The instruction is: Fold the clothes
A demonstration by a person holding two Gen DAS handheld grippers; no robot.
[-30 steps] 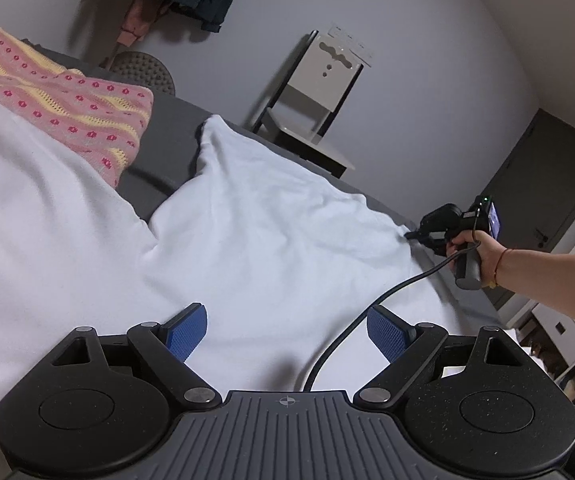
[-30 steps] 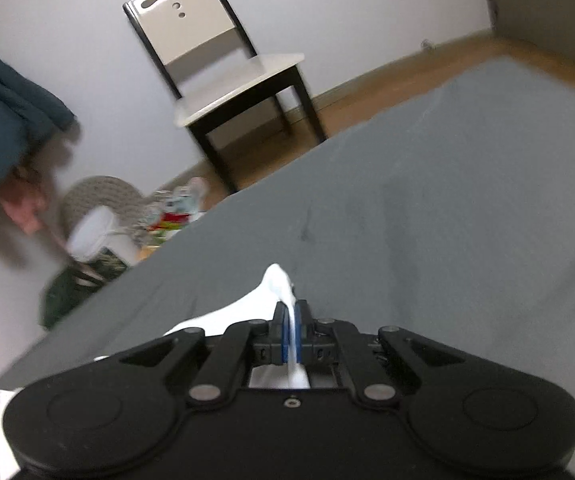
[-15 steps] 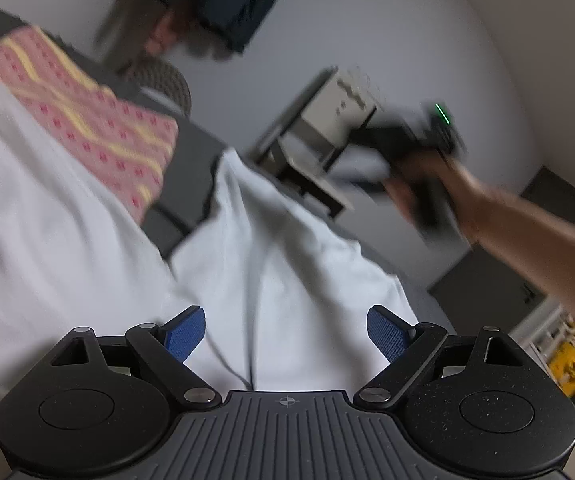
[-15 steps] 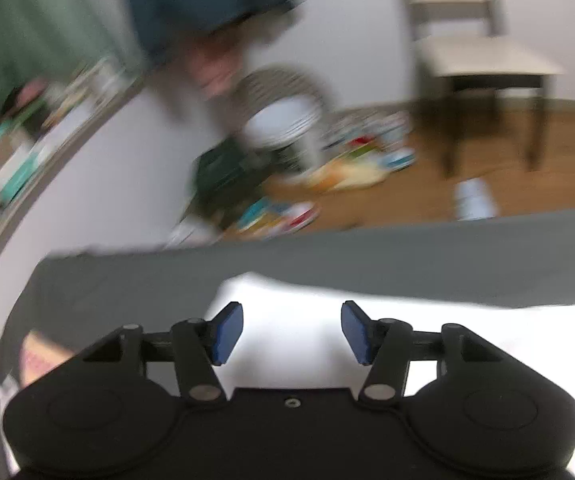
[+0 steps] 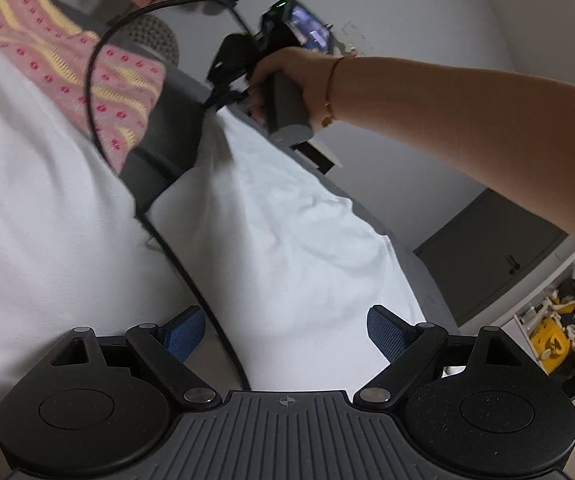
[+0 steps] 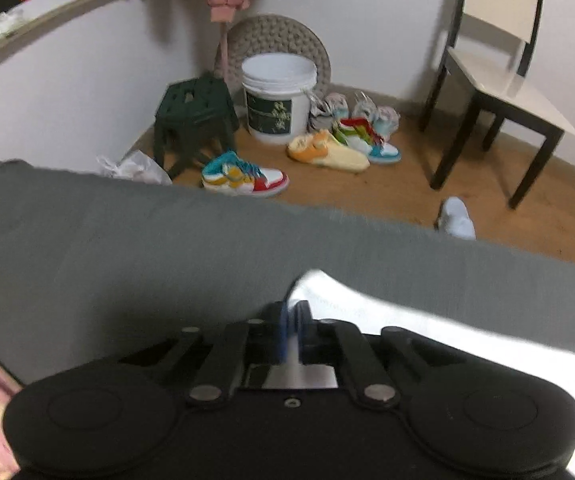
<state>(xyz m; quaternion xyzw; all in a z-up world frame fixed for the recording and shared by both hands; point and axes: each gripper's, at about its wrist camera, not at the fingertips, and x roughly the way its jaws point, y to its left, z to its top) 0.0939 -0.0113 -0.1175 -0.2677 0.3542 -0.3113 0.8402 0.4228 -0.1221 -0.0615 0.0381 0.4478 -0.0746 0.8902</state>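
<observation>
Pinching the far corner of the white garment (image 6: 329, 292) between its pressed-together pads, your right tool (image 6: 290, 330) sits at the far edge of the grey bed (image 6: 127, 248), likely so you can carry that corner over for a fold. Your left tool (image 5: 285, 332) is spread wide and holds nothing, hovering over the near part of the garment, which lies flat across the bed beside a pink patterned cloth (image 5: 87, 64)
</observation>
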